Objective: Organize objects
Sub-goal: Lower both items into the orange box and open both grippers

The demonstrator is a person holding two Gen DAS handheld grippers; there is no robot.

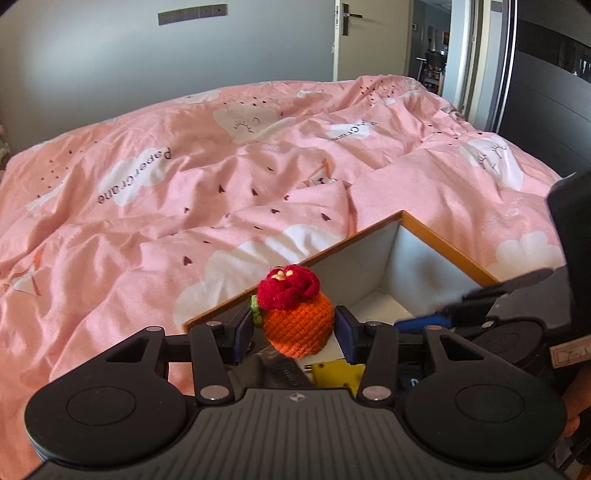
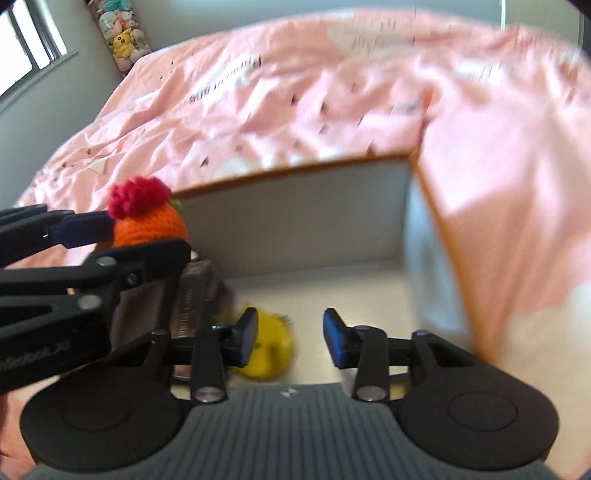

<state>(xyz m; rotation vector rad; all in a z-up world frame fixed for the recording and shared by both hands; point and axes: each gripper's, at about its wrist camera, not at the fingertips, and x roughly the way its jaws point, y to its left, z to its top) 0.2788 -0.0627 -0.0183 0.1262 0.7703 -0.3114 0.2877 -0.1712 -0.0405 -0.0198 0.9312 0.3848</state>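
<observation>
A crocheted orange toy (image 1: 299,321) with a red flower on top sits between the blue pads of my left gripper (image 1: 295,334), which is shut on it above the near corner of a box. The box (image 1: 443,243) has an orange rim and white walls (image 2: 295,221) and rests on the bed. In the right wrist view the toy (image 2: 147,221) and the left gripper (image 2: 122,242) show at the left. My right gripper (image 2: 291,334) hangs open over the box floor with nothing between its fingers. A yellow object (image 2: 269,354) lies in the box behind its left finger, beside a dark brownish pack (image 2: 195,295).
The rumpled pink duvet (image 1: 221,184) with white cloud prints covers the bed around the box. A door (image 1: 369,37) and a dark wardrobe (image 1: 546,92) stand beyond the bed. Plush toys (image 2: 122,33) hang in the far corner by a window. A hand (image 1: 576,406) shows at the right edge.
</observation>
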